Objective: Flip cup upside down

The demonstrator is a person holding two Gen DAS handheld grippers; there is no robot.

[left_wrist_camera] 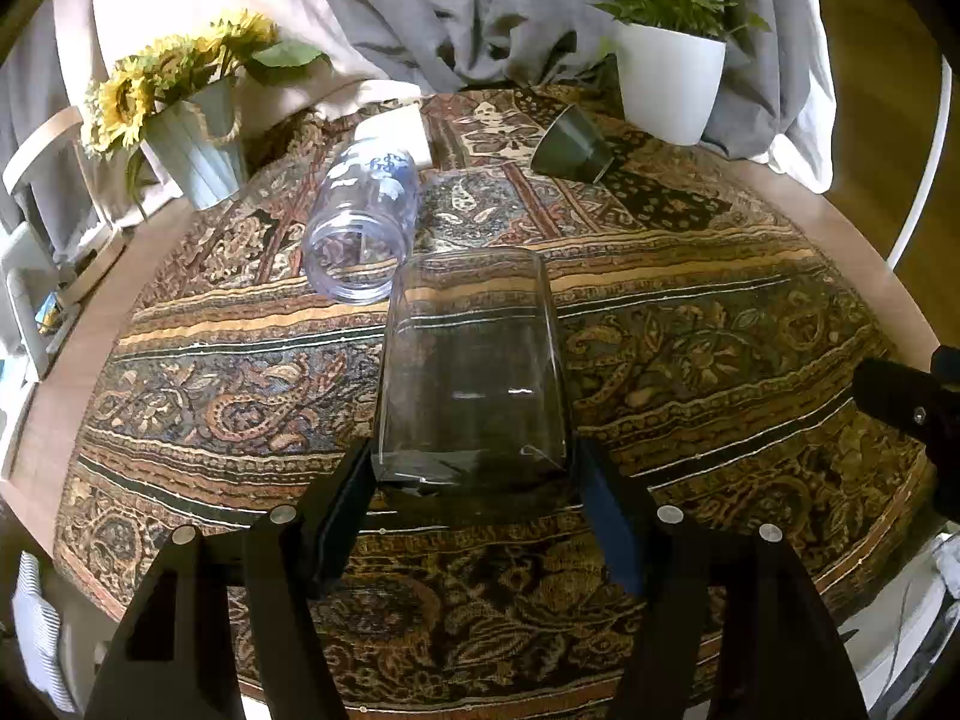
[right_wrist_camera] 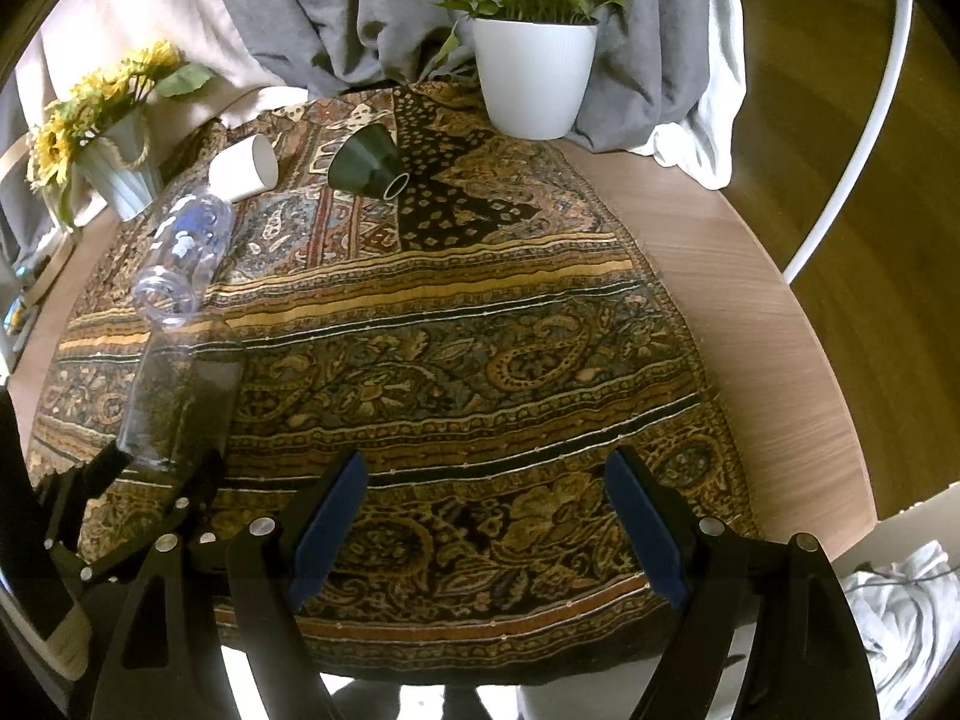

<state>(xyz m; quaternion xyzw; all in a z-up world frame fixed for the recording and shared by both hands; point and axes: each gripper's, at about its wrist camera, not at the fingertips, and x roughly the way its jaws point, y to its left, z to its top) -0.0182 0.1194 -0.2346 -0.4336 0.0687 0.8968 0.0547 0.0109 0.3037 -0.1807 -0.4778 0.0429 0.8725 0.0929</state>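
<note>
A clear glass cup (left_wrist_camera: 471, 366) lies on its side on the patterned cloth (left_wrist_camera: 690, 324), its base toward me. My left gripper (left_wrist_camera: 474, 471) has a finger on each side of the cup's base and is shut on it. The cup (right_wrist_camera: 177, 402) and the left gripper (right_wrist_camera: 150, 474) also show at the left of the right wrist view. My right gripper (right_wrist_camera: 486, 516) is open and empty above the cloth's near edge. In the left wrist view part of it (left_wrist_camera: 912, 414) shows at the right edge.
A clear plastic bottle (left_wrist_camera: 363, 222) lies on its side just behind the cup. A white cup (right_wrist_camera: 245, 168) and a dark green cup (right_wrist_camera: 366, 163) lie tipped over farther back. A white plant pot (right_wrist_camera: 534, 75) and a sunflower pot (left_wrist_camera: 192, 144) stand at the rear.
</note>
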